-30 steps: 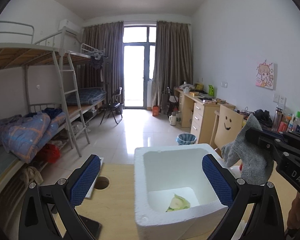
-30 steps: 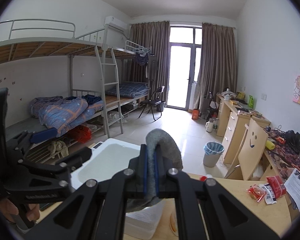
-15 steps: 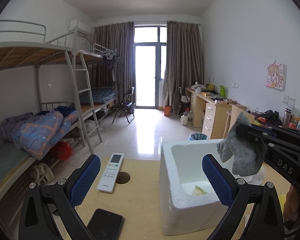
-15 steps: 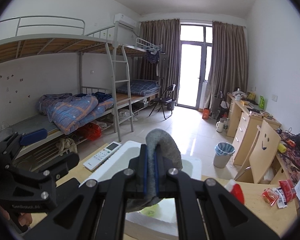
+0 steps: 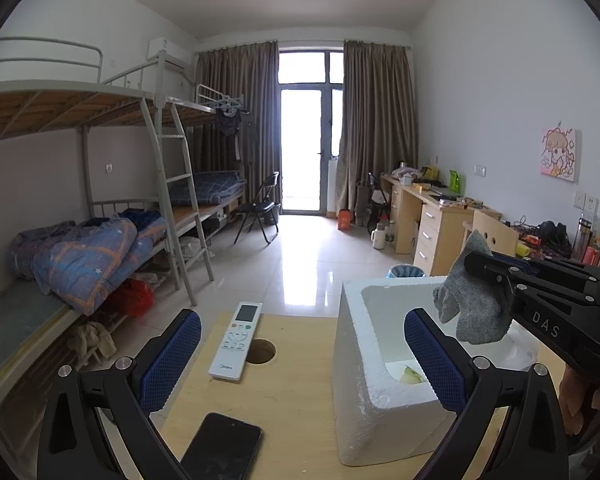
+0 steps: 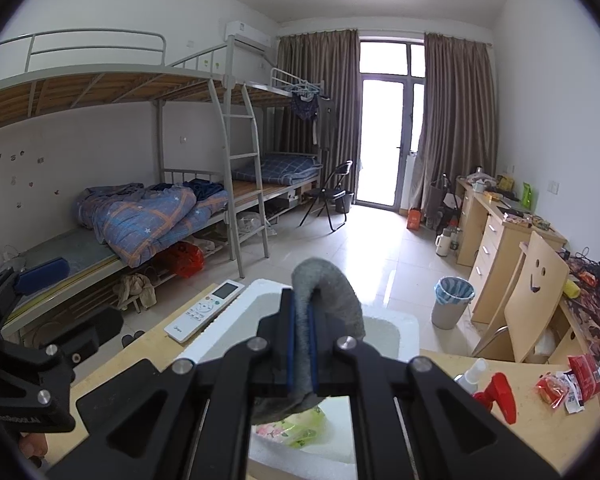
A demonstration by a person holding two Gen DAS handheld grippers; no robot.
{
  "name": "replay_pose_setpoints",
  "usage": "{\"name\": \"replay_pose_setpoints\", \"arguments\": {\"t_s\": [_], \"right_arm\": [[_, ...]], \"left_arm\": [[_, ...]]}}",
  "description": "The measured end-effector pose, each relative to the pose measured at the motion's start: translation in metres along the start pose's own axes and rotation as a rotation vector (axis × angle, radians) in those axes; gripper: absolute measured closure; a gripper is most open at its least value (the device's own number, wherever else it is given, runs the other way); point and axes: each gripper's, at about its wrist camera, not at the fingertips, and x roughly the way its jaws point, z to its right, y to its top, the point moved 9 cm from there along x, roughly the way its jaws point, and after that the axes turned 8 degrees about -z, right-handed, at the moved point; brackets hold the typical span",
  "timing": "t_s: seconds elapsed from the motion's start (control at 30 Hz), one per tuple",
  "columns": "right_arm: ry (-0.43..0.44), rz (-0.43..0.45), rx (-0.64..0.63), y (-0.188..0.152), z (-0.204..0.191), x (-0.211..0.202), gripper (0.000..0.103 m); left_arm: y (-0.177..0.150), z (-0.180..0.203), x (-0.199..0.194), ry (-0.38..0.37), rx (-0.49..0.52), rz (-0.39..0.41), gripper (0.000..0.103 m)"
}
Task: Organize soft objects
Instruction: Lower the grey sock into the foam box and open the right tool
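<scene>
Right gripper (image 6: 302,344): jaws pressed together on a grey sock (image 6: 328,300), blue pads flat against the fabric on both sides. The sock arches up over the fingertips and droops down past them on the far side; a loose end hangs below the jaws. In the left wrist view the same sock (image 5: 474,304) dangles from the tip of the right gripper (image 5: 476,268), over the open top of the box.

White foam box (image 6: 400,328): directly beneath and ahead of the right gripper, on the wooden table (image 6: 440,364). Inside, under the hanging sock, a pale green and pink soft item (image 6: 296,428) lies on the box floor.

Left gripper (image 5: 302,356): jaws spread wide, nothing between them. Its right finger (image 5: 432,360) overlaps the near wall of the foam box (image 5: 364,380) in view; whether it touches the box I cannot tell. Its left finger (image 5: 168,360) stands over the table's left edge.

Between the left gripper's fingers, on the table (image 5: 296,392):
- white remote control (image 5: 236,346), lying lengthwise, just beside a round hole (image 5: 260,351) in the tabletop;
- black phone (image 5: 222,446), face up, nearer than the remote.

To the right of the right gripper, on the table: a spray bottle with a red trigger (image 6: 494,392), and red snack wrappers (image 6: 564,384) further right.

Beyond both grippers: bunk beds (image 6: 148,184) to the left with a blue quilt (image 6: 148,216), desks (image 6: 496,224) to the right, a bin (image 6: 452,300) on the floor.
</scene>
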Motion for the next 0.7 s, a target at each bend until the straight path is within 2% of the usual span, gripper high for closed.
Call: {"name": "replay_pose_setpoints", "arguments": {"t_s": [0.1,0.17,0.2,0.23,0.27,0.3,0.33,0.4,0.43,0.7], "right_arm": [[-0.009,-0.015,0.008,0.0,0.003,0.003,0.093],[-0.005,-0.021,0.025,0.0,0.003,0.005,0.087],[-0.009,-0.02,0.03,0.0,0.004,0.004,0.079],[-0.008,-0.016,0.029,0.001,0.004,0.004,0.064],[-0.008,-0.009,0.026,0.001,0.003,0.003,0.056],[-0.014,0.004,0.026,0.002,0.003,0.001,0.041],[-0.019,0.025,0.026,0.003,0.003,-0.003,0.031],[-0.03,0.045,0.031,0.006,0.005,-0.006,0.017],[-0.032,0.058,0.035,0.007,0.006,-0.009,0.014],[-0.04,0.067,0.037,0.007,0.008,-0.015,0.013]], "left_arm": [[0.0,-0.001,0.0,-0.003,-0.002,0.0,0.001],[0.001,-0.001,-0.001,-0.001,-0.006,0.004,0.001],[0.001,-0.003,-0.001,0.0,-0.008,0.006,0.001],[0.001,-0.003,0.0,0.0,-0.01,0.005,0.001],[0.001,-0.003,0.0,-0.001,-0.013,0.005,0.001],[0.001,-0.003,0.0,-0.003,-0.014,0.006,0.001],[0.001,-0.003,-0.001,-0.002,-0.015,0.007,0.001],[0.001,-0.004,-0.002,0.0,-0.019,0.011,0.001],[0.001,-0.005,-0.002,0.0,-0.023,0.01,0.001],[0.001,-0.005,-0.008,-0.006,-0.032,0.015,0.001]]}}
